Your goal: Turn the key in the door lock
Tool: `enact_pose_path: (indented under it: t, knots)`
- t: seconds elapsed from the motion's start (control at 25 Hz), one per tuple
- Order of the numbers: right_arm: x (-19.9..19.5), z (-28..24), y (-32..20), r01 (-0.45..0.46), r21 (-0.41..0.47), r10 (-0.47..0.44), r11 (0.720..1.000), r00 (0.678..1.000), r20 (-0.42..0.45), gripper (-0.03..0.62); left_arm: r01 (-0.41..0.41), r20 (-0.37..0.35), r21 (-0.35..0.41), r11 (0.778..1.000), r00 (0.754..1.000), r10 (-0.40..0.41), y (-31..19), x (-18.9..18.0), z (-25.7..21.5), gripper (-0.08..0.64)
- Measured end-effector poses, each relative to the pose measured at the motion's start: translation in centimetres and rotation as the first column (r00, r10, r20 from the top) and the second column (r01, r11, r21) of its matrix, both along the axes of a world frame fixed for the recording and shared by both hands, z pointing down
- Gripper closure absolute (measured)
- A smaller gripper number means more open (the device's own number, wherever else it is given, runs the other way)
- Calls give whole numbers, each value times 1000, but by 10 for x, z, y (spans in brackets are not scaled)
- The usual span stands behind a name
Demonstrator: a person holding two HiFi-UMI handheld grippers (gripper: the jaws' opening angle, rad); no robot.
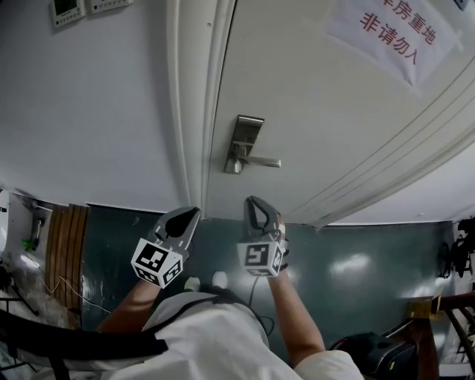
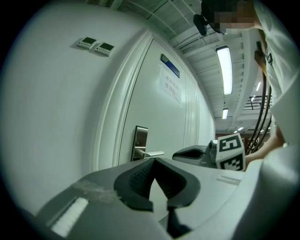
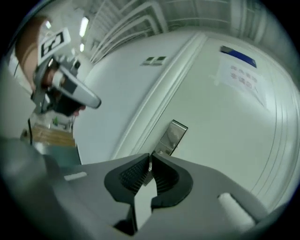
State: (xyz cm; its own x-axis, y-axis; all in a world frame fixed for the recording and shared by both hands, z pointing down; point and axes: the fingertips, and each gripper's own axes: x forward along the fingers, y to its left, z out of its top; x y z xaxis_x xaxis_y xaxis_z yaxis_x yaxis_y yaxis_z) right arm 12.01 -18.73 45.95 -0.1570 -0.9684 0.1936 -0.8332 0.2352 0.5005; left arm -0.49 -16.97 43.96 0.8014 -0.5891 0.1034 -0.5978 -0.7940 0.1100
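The pictures show one white door [image 1: 334,111], one metal lock plate [image 1: 247,133] with one lever handle [image 1: 264,161], one paper notice [image 1: 393,33] in red print and one blue sign [image 2: 169,65]. The wall carries two small control panels [image 1: 67,11]. There are two grippers, one left gripper [image 1: 193,214] and one right gripper [image 1: 253,202], and two marker cubes [image 1: 157,261], one per gripper.
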Motion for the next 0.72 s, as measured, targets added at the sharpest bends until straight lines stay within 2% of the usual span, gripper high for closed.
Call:
enact_pose_path:
  t: [0.08,0.16,0.28,0.36,0.56,0.72]
  knots:
    - [5,-14,15,-12,-2,12,1000,987,159,566,-9,-1,6,1000,1000,9,-1,5,-3,555]
    - [9,-24,28,-15,14,11,1000,962,271,569,-17,-3,10,1000,1000,17,-1,10,-5,555]
    - [16,-34,44,-16,18,7,1000,900,436,575,-26,-10,15,1000,1000,26,0,15,-10,555]
    - [22,-37,51,-25,27,7,999,858,514,581,-30,-15,20,999,999,30,2,18,-13,555]
    - [37,-29,63,-67,0,55,998,813,579,584,-29,-14,27,999,999,29,2,20,-16,555]
    - [39,-24,66,-68,-13,63,998,806,589,584,-26,-14,27,999,1000,26,1,21,-18,555]
